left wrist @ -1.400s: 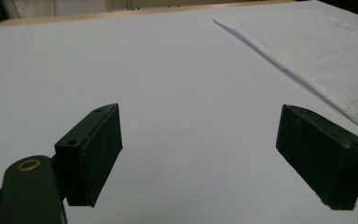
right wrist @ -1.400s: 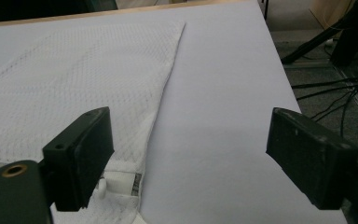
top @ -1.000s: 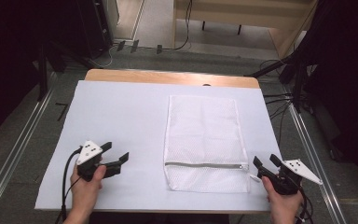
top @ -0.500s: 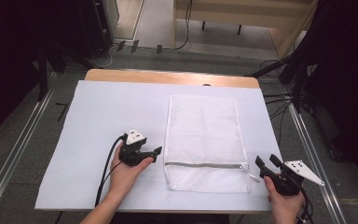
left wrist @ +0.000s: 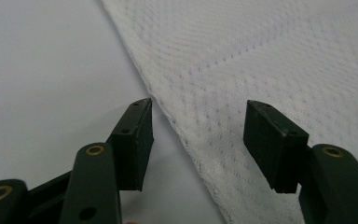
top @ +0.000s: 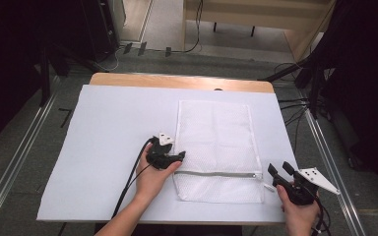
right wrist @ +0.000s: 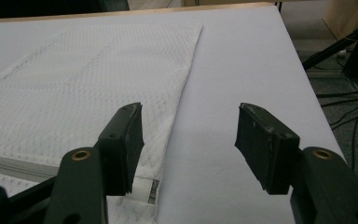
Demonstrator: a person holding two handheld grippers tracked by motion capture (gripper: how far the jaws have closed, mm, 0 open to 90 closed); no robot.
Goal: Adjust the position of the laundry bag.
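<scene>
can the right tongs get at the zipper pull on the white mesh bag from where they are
Probably yes. The right tongs stand open just off the white mesh laundry bag's right edge, and the zipper pull lies by the near pad with only bare white table cover between.

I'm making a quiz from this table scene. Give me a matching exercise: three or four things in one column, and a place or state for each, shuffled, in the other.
Things:
1. Mesh bag
2. Zip
3. Left claw
4. Right claw

Places or states:
A. open, at the bag's left edge
B. open, by the zip's right end
C. lying flat on the white sheet
D. shut, running across the bag's near end

Pairs: 1-C, 2-D, 3-A, 4-B
</scene>
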